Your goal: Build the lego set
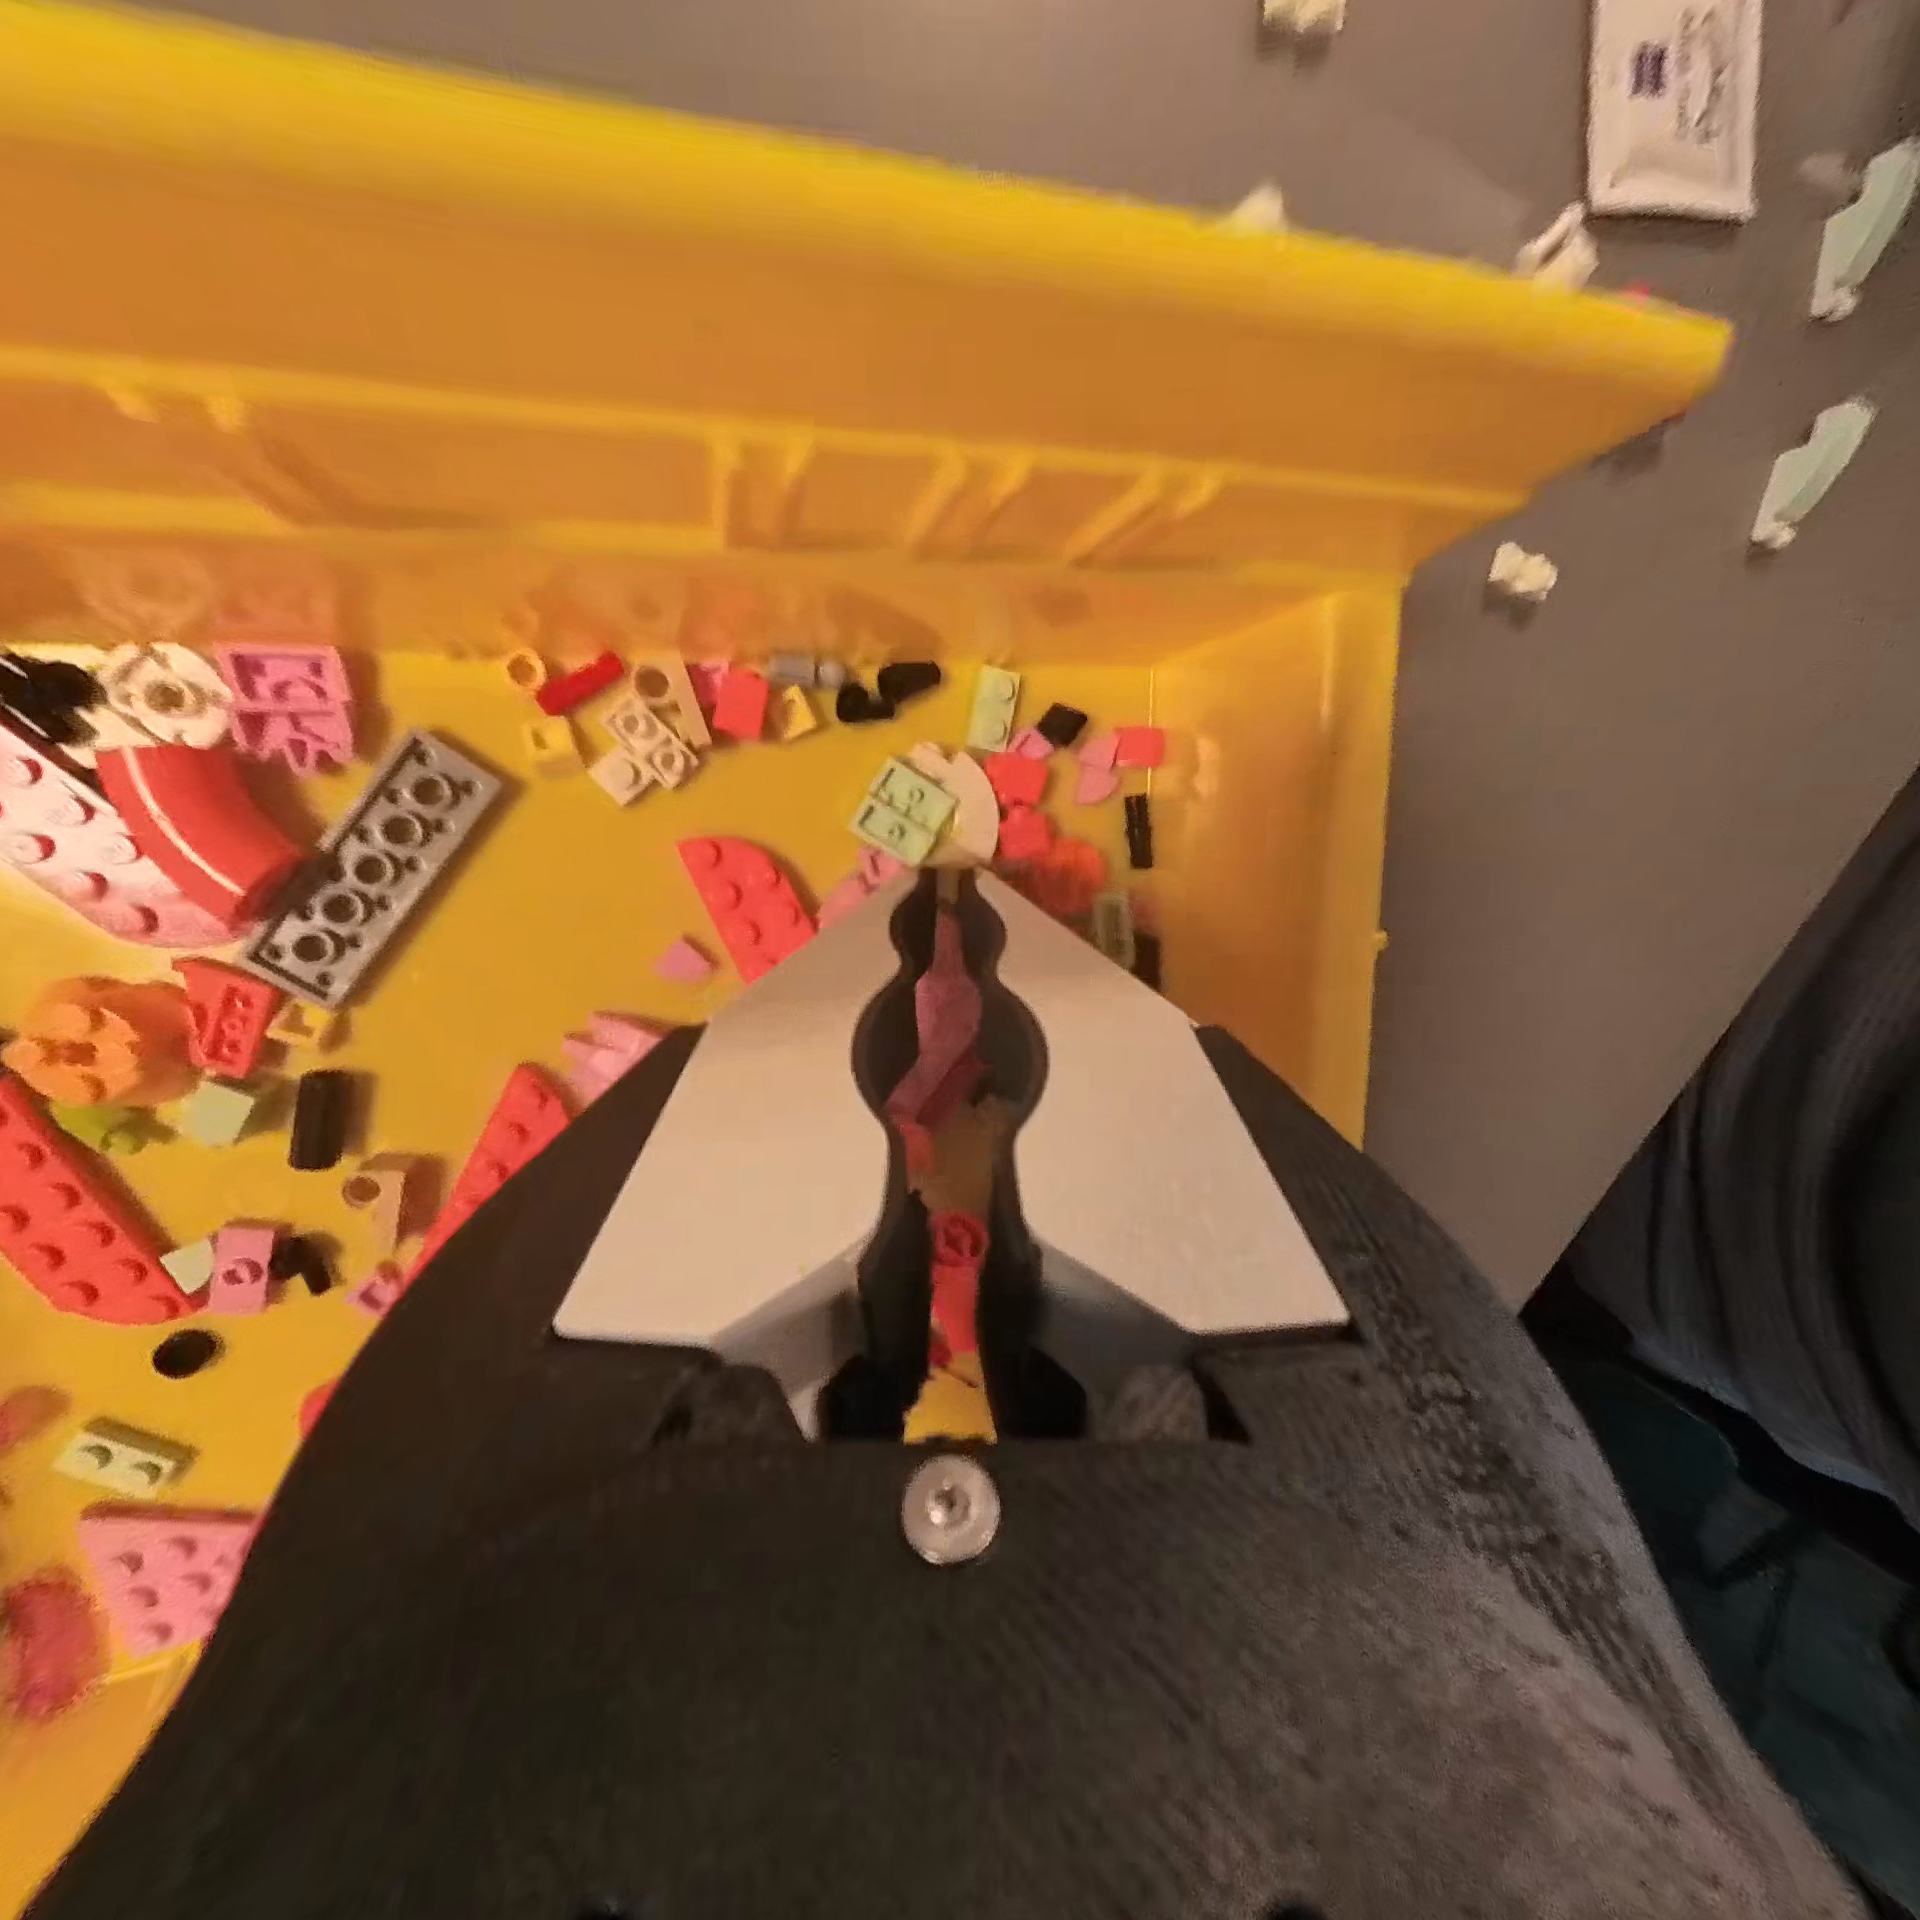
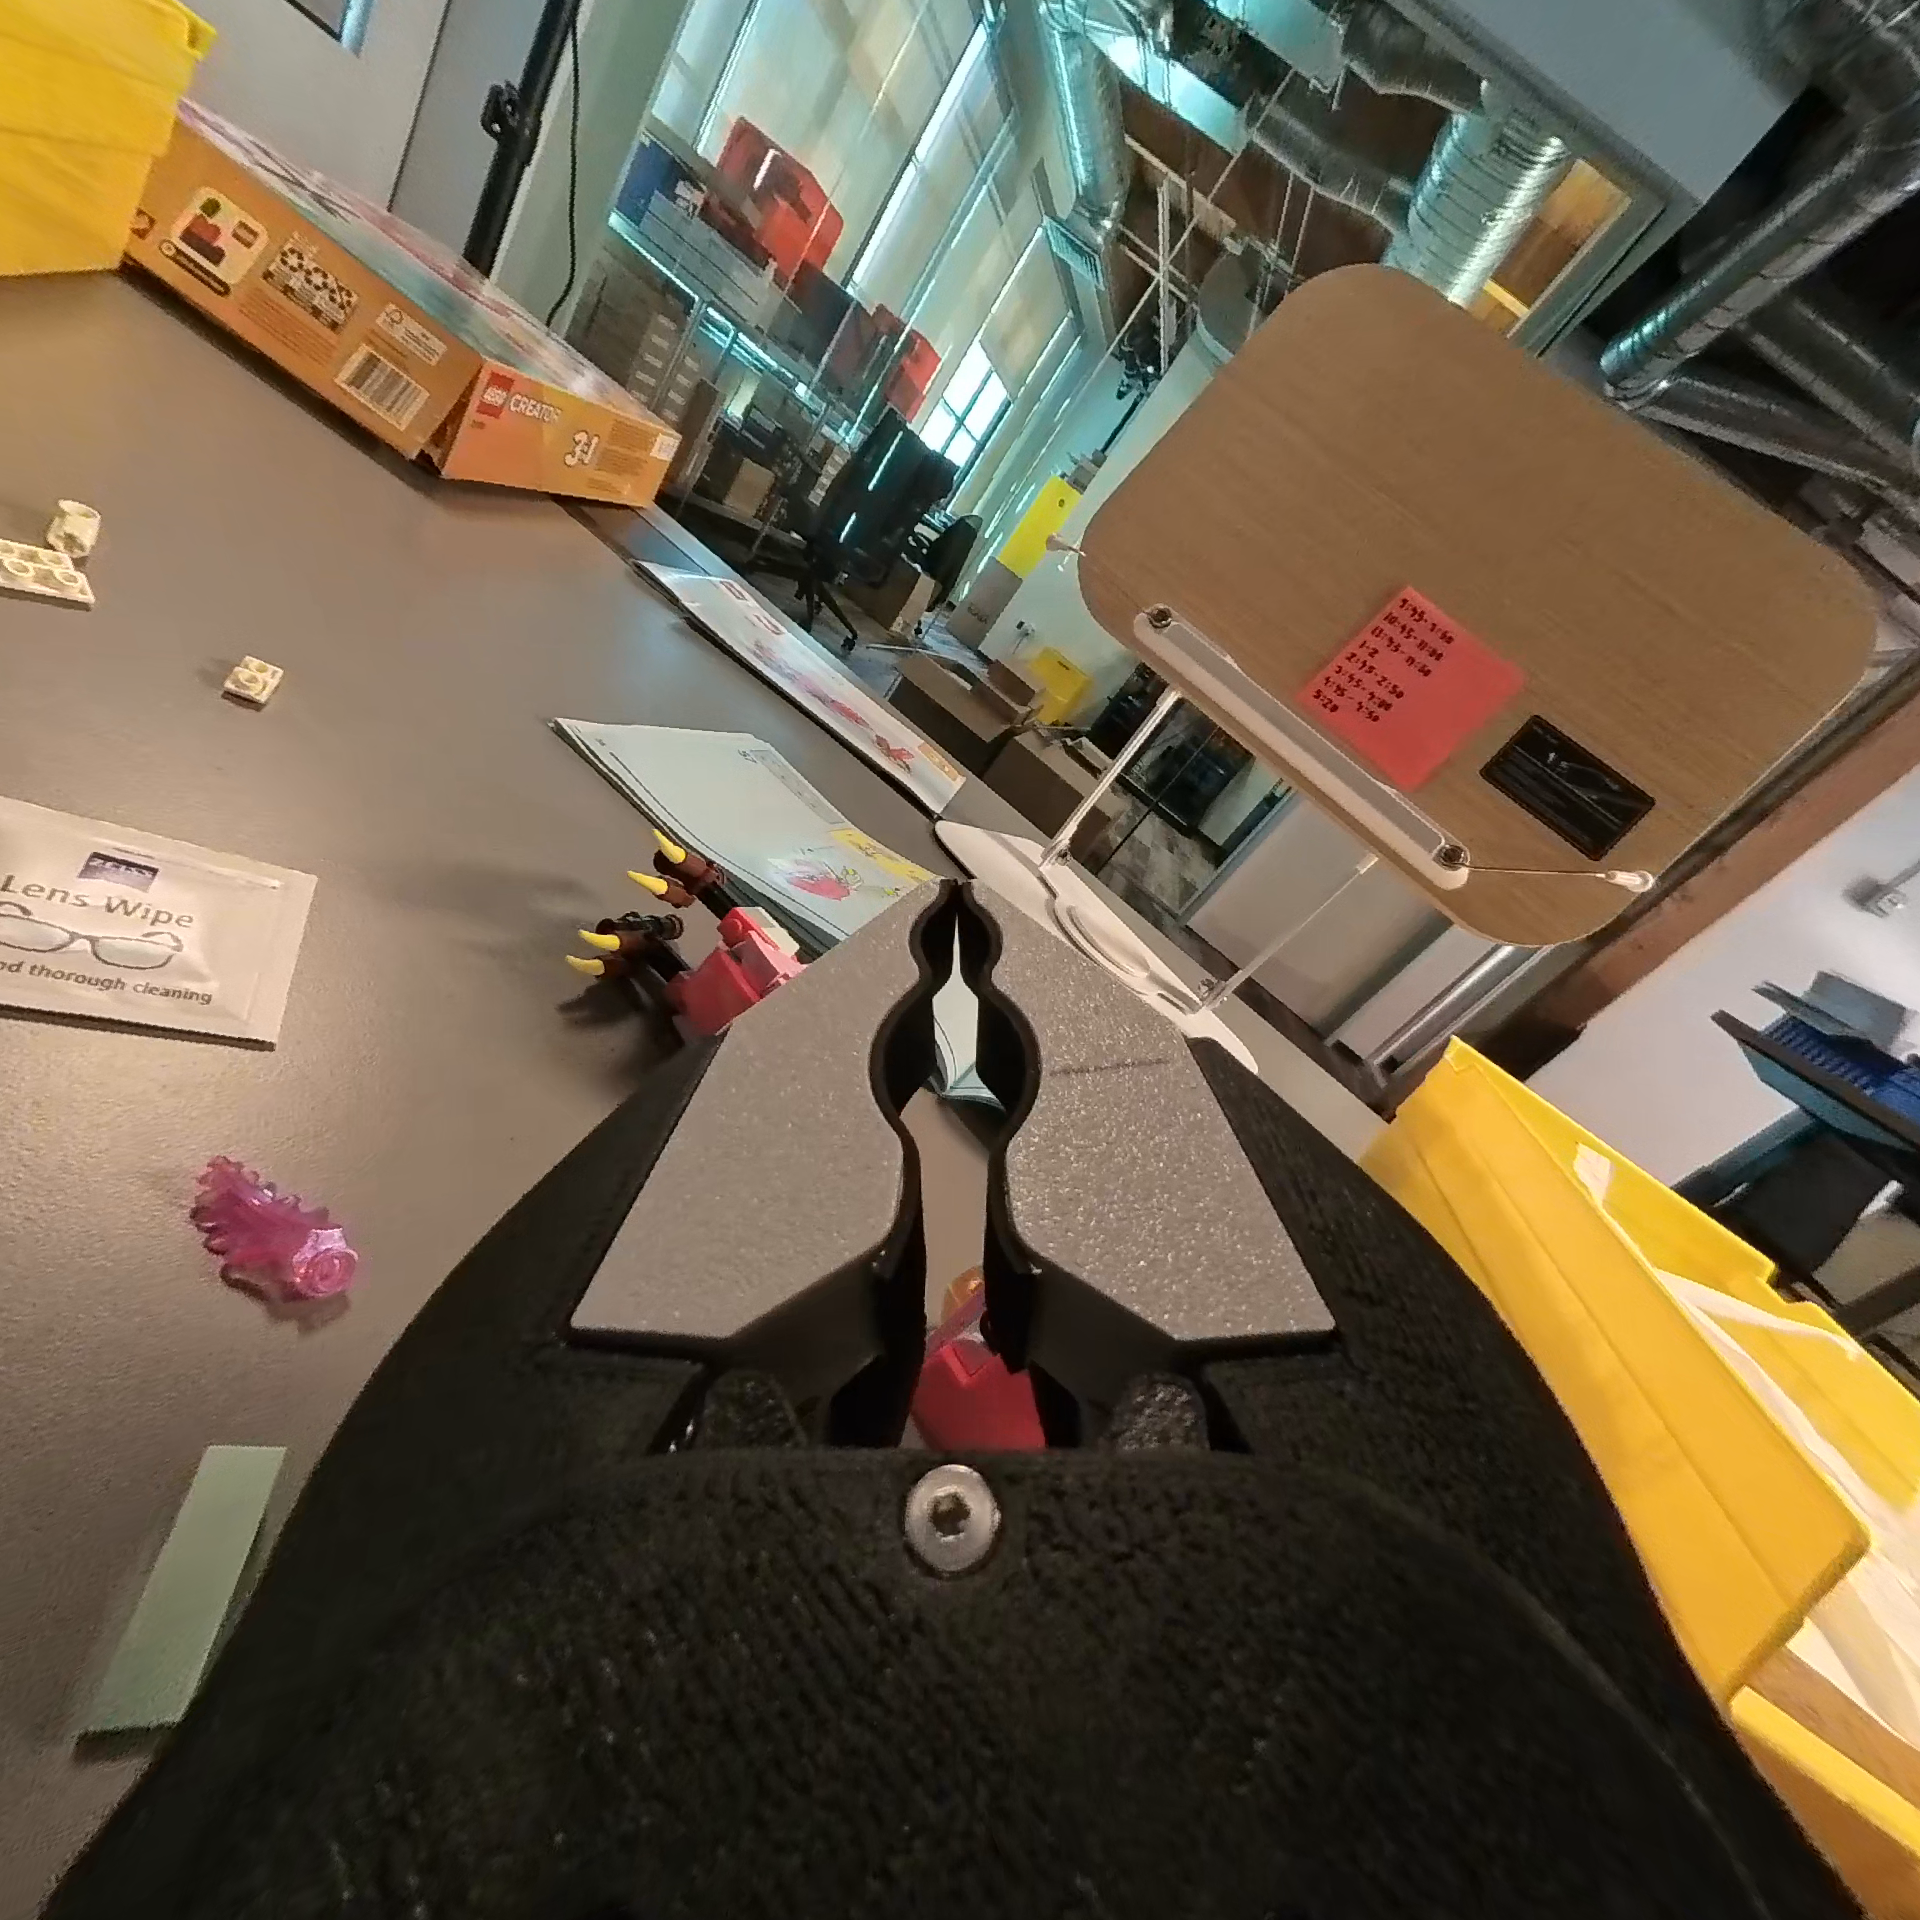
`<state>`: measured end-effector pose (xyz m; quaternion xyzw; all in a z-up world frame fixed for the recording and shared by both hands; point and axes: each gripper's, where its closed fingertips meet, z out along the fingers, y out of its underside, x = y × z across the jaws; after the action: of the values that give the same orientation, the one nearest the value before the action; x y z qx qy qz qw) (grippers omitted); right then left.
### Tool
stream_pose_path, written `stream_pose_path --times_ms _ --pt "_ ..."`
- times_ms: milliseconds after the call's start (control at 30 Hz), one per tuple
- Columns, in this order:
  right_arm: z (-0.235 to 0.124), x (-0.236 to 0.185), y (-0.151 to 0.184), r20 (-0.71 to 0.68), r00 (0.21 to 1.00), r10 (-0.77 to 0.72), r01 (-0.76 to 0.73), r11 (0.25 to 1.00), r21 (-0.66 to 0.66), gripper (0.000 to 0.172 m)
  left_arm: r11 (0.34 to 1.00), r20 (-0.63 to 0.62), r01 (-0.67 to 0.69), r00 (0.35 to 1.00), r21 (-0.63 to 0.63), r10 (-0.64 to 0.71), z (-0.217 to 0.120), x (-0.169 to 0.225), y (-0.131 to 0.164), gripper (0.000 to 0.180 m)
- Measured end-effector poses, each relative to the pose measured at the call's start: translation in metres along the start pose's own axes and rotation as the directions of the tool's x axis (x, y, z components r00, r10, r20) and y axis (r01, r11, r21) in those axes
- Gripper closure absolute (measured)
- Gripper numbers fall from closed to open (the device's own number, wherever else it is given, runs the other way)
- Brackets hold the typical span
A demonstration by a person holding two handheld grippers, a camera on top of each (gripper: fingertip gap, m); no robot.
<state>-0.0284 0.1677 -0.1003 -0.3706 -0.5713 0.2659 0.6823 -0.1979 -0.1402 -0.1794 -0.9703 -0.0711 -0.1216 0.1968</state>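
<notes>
My left gripper reaches into a yellow bin of loose bricks. Its fingertips are shut on a small white rounded piece with a light green plate stuck to it, held above the pile. My right gripper is shut, its tips touching, and hovers over the grey table. To its left stands a partly built red model with brown legs and yellow claws. An open instruction booklet lies just beyond the model.
The bin holds a grey plate, a red half-round plate and many small pieces. On the table lie a pink translucent piece, a wipe packet, white pieces, a set box, a wooden board stand and another yellow bin. My right fingertips sit around 35 cm from my left ones. The wipe packet lies some 15 cm from my right tips, 25 cm from my left tips. My left wrist view looks at it from another angle.
</notes>
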Motion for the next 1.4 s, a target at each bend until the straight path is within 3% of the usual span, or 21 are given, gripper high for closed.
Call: stream_pose_path --times_ms 167,400,467,633,767,933,1067,1400 --pt "0.001 -0.002 0.000 0.006 1.000 -0.011 0.011 1.000 -0.003 0.172 0.995 0.050 0.040 0.998 -0.088 -0.036 0.000 -0.007 0.020 0.180" --pt "0.001 -0.003 0.000 0.011 1.000 -0.019 0.019 1.000 -0.004 0.172 0.974 0.347 0.127 0.936 -0.189 -0.055 -0.025 -0.053 0.050 0.180" --pt "0.001 -0.003 0.000 0.013 1.000 -0.018 0.018 1.000 -0.003 0.172 0.980 0.379 0.139 0.922 -0.140 -0.076 -0.030 -0.060 0.044 0.180" --pt "0.001 -0.005 0.000 0.021 0.999 -0.026 0.026 1.000 -0.001 0.172 0.989 0.263 0.118 0.955 0.089 -0.137 -0.037 -0.053 0.004 0.169" --pt "0.001 -0.007 0.000 0.026 0.999 -0.033 0.033 0.999 -0.002 0.172 0.976 0.258 0.145 0.949 0.163 -0.184 -0.041 -0.065 -0.010 0.156" --pt "0.001 -0.008 -0.001 0.029 0.999 -0.034 0.034 0.999 -0.001 0.172 0.924 0.207 0.274 0.920 0.267 -0.333 -0.049 -0.082 -0.024 0.127" --pt "0.002 -0.009 -0.001 0.033 0.999 -0.039 0.039 0.999 -0.001 0.172 0.887 0.191 0.303 0.903 0.349 -0.384 -0.064 -0.097 -0.034 0.129" --pt "0.002 -0.010 0.000 0.037 0.998 -0.044 0.044 0.999 -0.001 0.172 0.880 0.187 0.336 0.892 0.336 -0.411 -0.074 -0.114 -0.036 0.138"
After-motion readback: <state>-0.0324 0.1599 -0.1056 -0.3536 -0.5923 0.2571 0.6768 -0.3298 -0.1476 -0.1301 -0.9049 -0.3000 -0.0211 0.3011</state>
